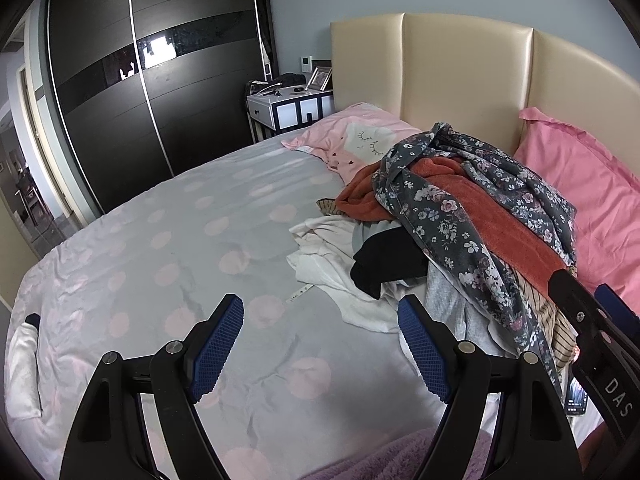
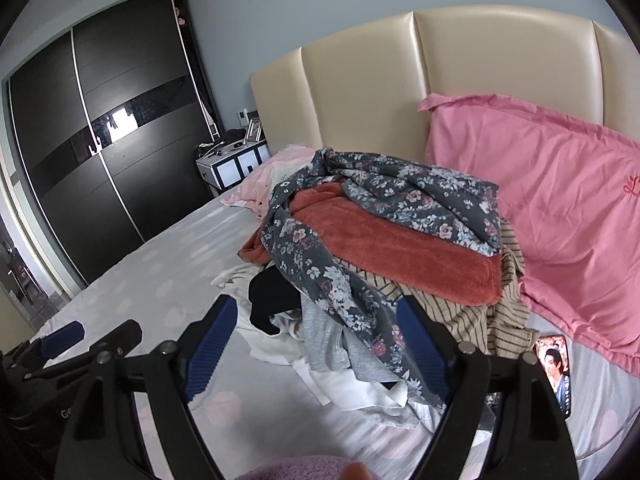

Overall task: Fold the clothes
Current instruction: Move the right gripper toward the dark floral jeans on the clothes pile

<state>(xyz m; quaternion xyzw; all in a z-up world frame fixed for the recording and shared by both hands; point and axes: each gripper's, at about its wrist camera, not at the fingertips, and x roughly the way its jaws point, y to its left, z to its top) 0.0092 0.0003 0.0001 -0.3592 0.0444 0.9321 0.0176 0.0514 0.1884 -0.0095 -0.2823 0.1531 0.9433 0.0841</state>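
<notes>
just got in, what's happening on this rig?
A person holds two grippers over a bed with an unsorted clothes pile: a floral garment draped on top, an orange fleece, striped, black and white pieces below. The left gripper and the right gripper are both open and hold nothing. Nothing in the pile looks folded yet. A phone lies beside it.

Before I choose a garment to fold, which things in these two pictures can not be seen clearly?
- Black garment: both views, mostly buried under the floral garment; type unclear.
- Striped garment: covered by the orange towel; shape hidden.
- Phone: right wrist view, partly behind a gripper finger; in the left view nearly hidden.
- White cloth: left wrist view, cut by the fisheye edge.
- Nightstand items: too small.
</notes>
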